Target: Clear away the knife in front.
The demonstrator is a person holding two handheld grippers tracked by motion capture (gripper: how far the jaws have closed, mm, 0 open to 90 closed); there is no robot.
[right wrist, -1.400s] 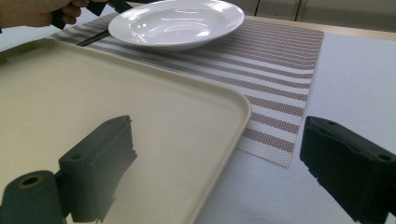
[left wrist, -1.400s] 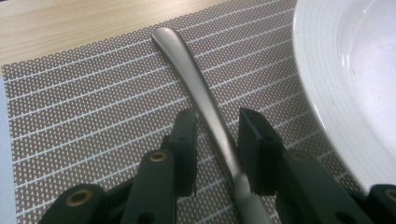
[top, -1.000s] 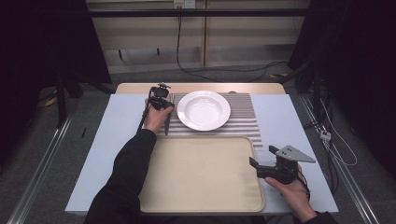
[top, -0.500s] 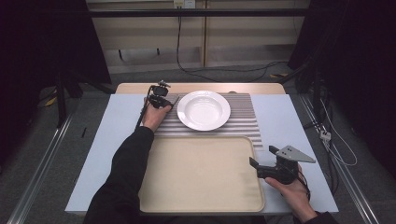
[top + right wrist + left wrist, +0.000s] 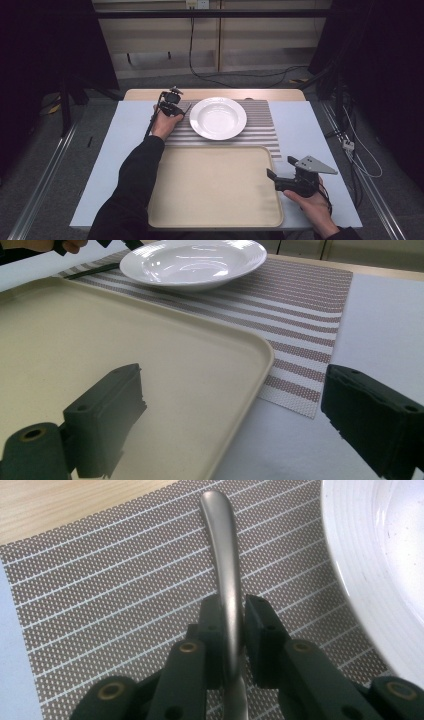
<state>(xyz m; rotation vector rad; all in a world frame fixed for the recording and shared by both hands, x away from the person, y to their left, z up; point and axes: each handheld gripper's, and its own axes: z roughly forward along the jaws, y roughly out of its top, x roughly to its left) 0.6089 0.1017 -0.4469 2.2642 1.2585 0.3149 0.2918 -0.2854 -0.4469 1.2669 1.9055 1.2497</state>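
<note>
Here the pale blue desk (image 5: 115, 165) stands in a dim room with wooden panelling and cables on the floor behind. On the desk lie a brown woven placemat with white stripes (image 5: 260, 125), a round white ceramic plate (image 5: 218, 118) on it, and a large beige plastic tray (image 5: 215, 185) nearer the person. The left gripper (image 5: 176, 111), just left of the plate, has just been closing; its fingers (image 5: 212, 630) are clamped on the slim grey metal utensil handle (image 5: 227, 575), which lies along the placemat between them. The handle's lower end is cut off behind the fingers, so what utensil it is cannot be told. The right gripper (image 5: 272, 177) hovers at the tray's right edge, fingers (image 5: 107, 410) wide apart, nothing between them.
</note>
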